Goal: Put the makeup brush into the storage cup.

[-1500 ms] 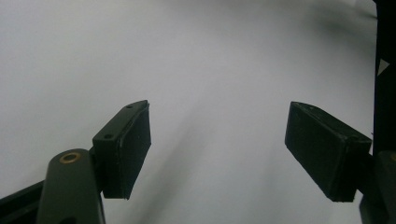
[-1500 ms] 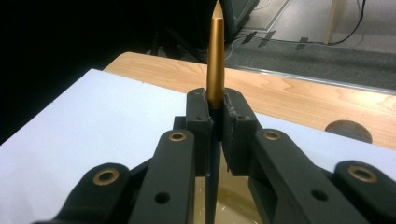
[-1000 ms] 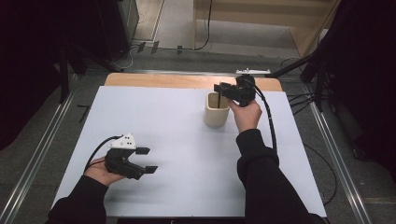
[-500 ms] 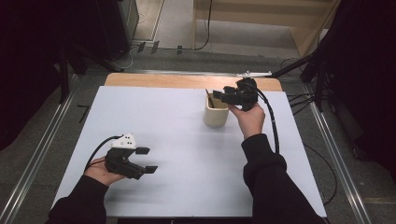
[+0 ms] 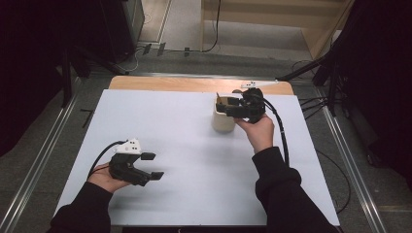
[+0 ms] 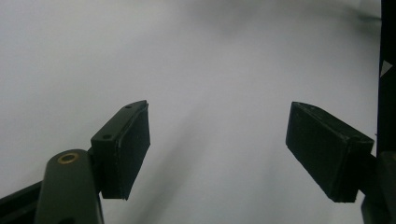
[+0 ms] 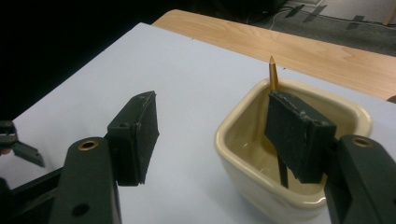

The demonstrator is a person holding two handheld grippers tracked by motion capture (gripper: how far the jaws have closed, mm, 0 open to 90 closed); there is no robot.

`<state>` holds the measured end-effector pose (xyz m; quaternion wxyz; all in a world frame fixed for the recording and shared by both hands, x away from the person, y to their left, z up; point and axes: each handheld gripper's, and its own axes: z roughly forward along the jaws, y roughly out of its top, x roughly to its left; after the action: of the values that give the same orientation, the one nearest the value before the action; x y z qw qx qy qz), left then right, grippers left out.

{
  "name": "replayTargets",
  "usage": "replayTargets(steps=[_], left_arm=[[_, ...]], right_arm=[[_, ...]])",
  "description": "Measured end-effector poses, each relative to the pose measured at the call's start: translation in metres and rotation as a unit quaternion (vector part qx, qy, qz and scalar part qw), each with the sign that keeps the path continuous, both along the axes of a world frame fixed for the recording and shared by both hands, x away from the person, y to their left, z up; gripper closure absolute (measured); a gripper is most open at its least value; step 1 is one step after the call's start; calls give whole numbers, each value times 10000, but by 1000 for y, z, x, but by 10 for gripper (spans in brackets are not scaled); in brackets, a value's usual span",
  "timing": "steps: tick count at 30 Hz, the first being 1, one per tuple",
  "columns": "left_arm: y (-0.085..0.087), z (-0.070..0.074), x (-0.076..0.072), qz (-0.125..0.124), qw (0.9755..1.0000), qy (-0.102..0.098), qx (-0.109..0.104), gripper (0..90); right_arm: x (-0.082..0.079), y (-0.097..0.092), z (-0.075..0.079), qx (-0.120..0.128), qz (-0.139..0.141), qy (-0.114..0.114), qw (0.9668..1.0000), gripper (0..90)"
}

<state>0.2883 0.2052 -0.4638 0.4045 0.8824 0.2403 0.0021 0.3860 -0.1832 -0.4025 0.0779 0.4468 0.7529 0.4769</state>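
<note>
A cream square cup stands on the white table at the far right of centre, with a pencil upright inside it, tip up. My right gripper hovers at the cup's top, open. In the right gripper view one jaw is over the cup's inside, next to the pencil, and the other jaw is outside the rim; the right gripper touches neither. My left gripper rests low at the front left, open, and in its own view the left gripper has only bare table between its jaws.
The white tabletop is ringed by a wooden strip along its far edge. Metal rails run on the floor on both sides, and cables lie to the right of the table.
My right gripper has swung a little left and down onto the cup's top. The left hand and gripper have stayed where they were.
</note>
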Motion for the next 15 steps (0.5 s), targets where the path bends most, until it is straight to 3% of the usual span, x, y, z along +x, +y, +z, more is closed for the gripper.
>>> replayTargets(steps=[15], left_arm=[[-1, 0, 1, 5, 10000, 3, 18, 225]], right_arm=[[-23, 5, -6, 78, 461, 25, 9989, 335]])
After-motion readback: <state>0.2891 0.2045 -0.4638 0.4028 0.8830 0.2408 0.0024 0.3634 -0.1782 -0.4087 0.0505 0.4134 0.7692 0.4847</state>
